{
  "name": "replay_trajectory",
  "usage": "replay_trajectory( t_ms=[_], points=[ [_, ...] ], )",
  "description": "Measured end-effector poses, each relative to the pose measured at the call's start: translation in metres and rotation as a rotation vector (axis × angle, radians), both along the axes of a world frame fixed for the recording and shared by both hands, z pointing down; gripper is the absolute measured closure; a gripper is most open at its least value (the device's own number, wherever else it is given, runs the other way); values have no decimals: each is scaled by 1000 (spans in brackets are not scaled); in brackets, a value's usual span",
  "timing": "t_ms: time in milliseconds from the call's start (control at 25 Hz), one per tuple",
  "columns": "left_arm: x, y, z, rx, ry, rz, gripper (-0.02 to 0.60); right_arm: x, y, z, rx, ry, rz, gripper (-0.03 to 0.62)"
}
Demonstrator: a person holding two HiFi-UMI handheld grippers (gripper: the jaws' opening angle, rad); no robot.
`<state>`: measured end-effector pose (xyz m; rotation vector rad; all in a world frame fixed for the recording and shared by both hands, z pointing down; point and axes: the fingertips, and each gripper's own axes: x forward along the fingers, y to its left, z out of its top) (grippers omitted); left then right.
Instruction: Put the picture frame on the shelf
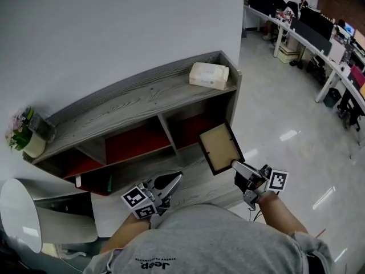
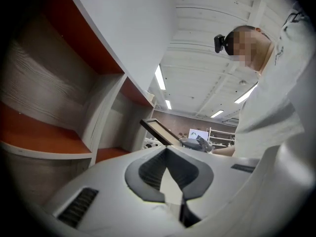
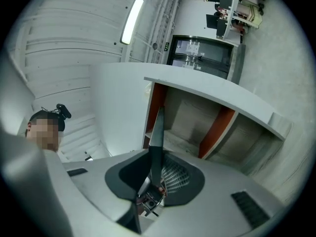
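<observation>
The picture frame, dark-rimmed with a tan back, hangs tilted in front of the shelf's right-hand compartment. My right gripper is shut on its lower right corner. In the right gripper view the frame stands edge-on between the pads. The grey wood shelf has red-backed compartments and runs along the white wall. My left gripper is held low in front of the shelf's middle, shut with nothing in it. From the left gripper view the frame shows beyond my left gripper's closed tips.
A white tissue pack lies on the shelf top at its right end. A potted plant stands at the left end. A white round object sits at the lower left. Office desks line the far right across shiny floor.
</observation>
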<state>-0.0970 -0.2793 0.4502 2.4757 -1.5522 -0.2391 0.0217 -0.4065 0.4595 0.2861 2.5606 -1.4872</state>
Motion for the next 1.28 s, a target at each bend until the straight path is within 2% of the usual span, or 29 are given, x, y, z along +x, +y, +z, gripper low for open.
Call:
replay_trajectory(
  t_ms=[240,560,840,1280],
  points=[
    [0,-27,2,-10,-13,-53,568,-11,-30,3,-13,-12,-67,514],
    [-18,-34,10,-33,-12,-123,568,-42,-48,16,-55,-5,-122,514],
    [-35,-32,24,-47,10,-142,568,-65,-61,38,-100,30,-95,514],
    [-48,-27,42,-77,39,-107,568,-83,-68,66,-170,96,-34,514]
  ],
)
